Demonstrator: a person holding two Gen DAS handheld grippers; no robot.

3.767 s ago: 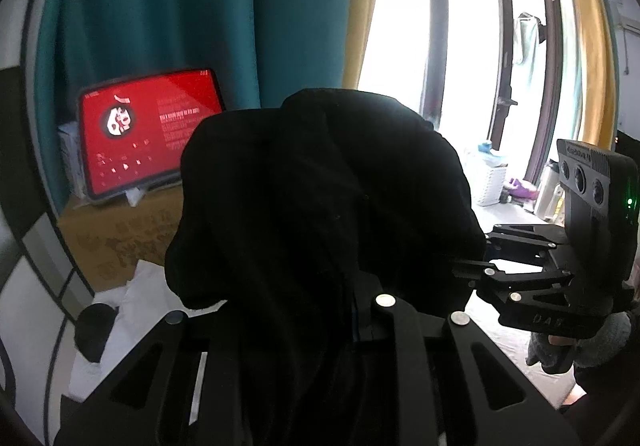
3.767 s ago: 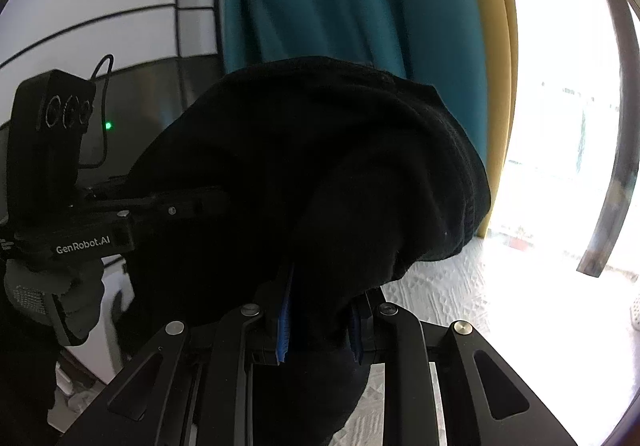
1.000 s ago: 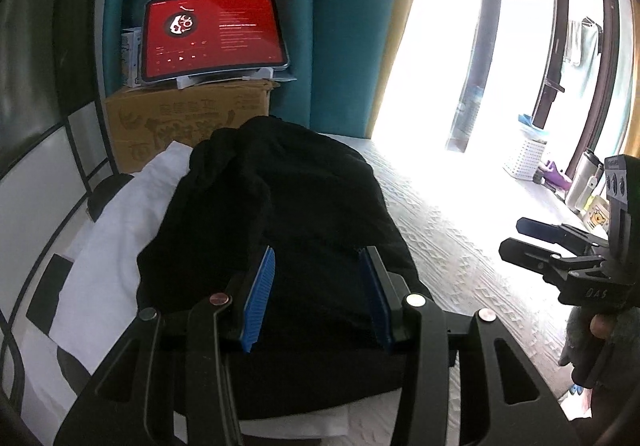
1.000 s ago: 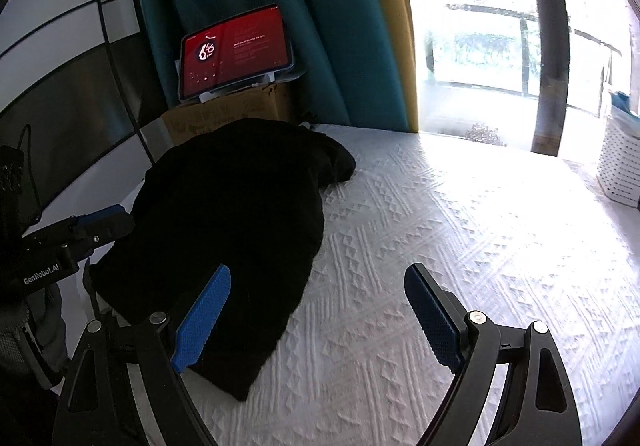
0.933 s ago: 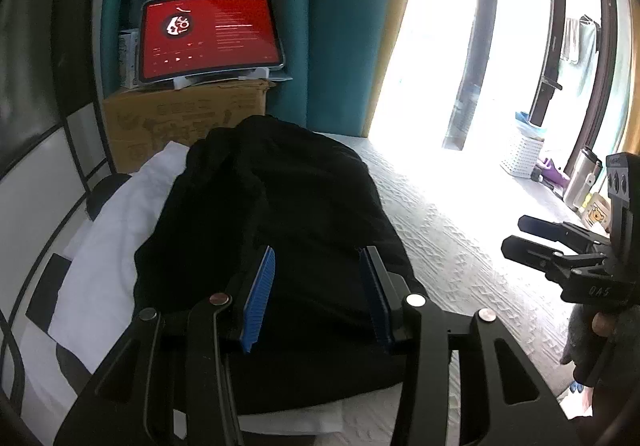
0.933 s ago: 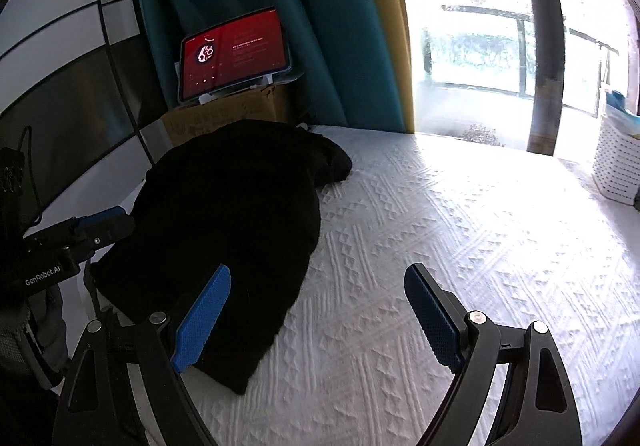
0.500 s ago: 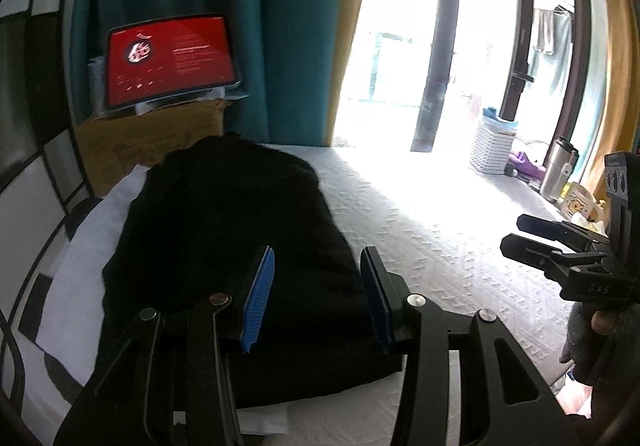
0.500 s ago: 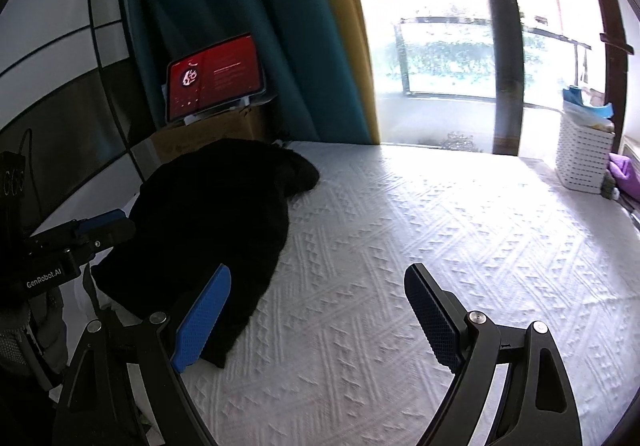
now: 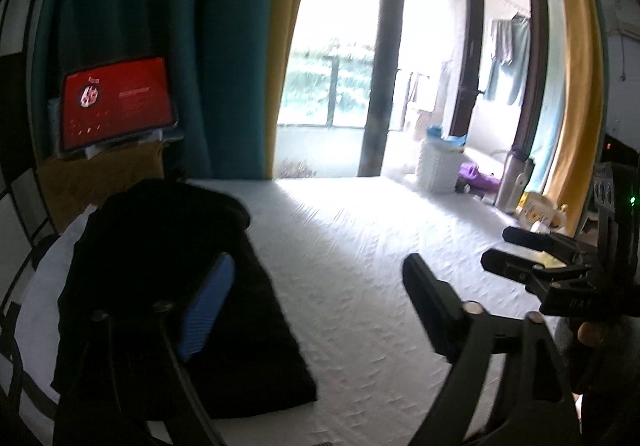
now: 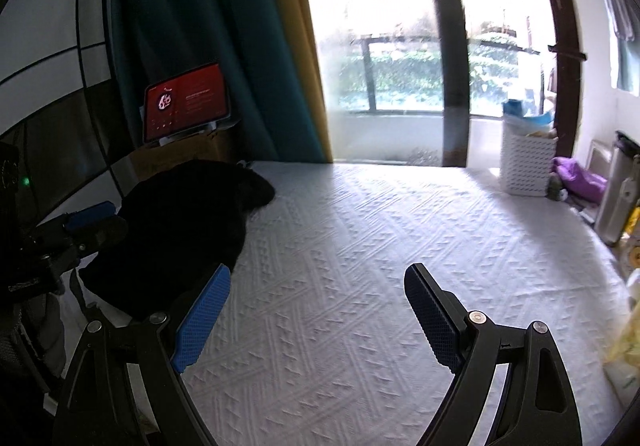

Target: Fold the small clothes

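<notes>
A black garment (image 9: 160,286) lies folded at the left end of the white bedspread (image 9: 380,246), partly on a white cloth (image 9: 40,286). It also shows in the right wrist view (image 10: 180,230). My left gripper (image 9: 316,286) is open and empty, above the garment's right edge. My right gripper (image 10: 316,294) is open and empty, over bare bedspread (image 10: 380,246) to the right of the garment. Each gripper shows in the other's view, the right one (image 9: 532,250) and the left one (image 10: 92,222).
A red-screened tablet (image 9: 116,106) stands on a cardboard box (image 9: 100,182) behind the garment, before teal curtains. A white basket (image 10: 528,162), purple cloth (image 10: 580,178) and a metal flask (image 9: 512,182) stand at the bed's far right edge.
Both grippers let go of the black garment, which now lies on the bed. My left gripper has opened wider and both views have swung right, away from the garment.
</notes>
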